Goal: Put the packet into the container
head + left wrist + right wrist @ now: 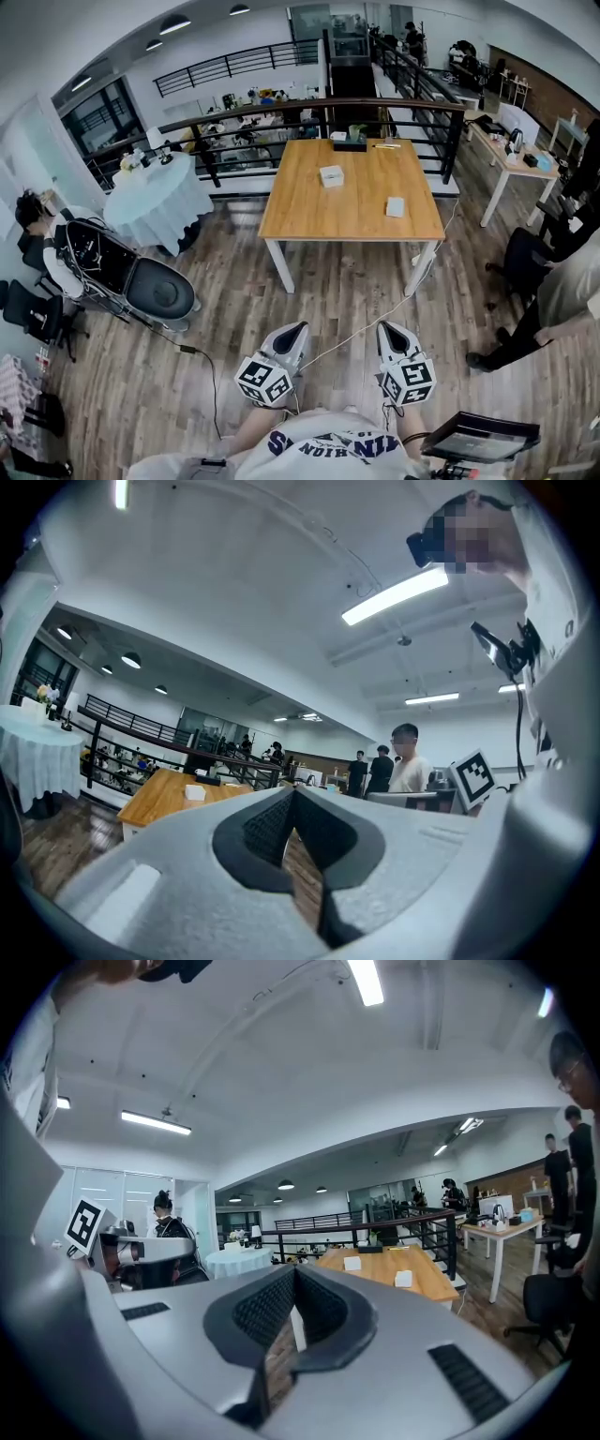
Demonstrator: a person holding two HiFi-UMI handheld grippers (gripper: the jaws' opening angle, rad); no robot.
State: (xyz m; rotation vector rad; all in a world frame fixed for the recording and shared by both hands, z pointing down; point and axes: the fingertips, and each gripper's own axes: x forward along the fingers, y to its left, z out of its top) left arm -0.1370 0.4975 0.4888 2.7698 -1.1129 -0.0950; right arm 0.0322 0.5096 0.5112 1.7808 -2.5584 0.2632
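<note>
Evidently the approach is not finished: both tools hang over the wood-plank floor, well short of the rectangular wooden tabletop on white legs. The left hand-held gripper, grey with a marker cube, has its jaws together with nothing between them; its own view shows the ribbed pads meeting at the tip. The right hand-held gripper is likewise closed and empty, pads pressed together. Both point level toward the tabletop. What I take for the packet, a small pale flat squarish piece, lies near the tabletop's right edge, toward the near right corner. What I take for the container, a low white box, sits near the tabletop's middle, well apart from the packet and further in. A dark shallow tray rests at the far edge. The key relation: the packet lies straight ahead of the right hand-held gripper, across open floor, so the right hand is the nearer one; the left lines up more with the container. From the right gripper view the packet sits right of the jaw line and the container just beyond. The packet's long axis is too small to judge. The jaws must open before any grasp.
</note>
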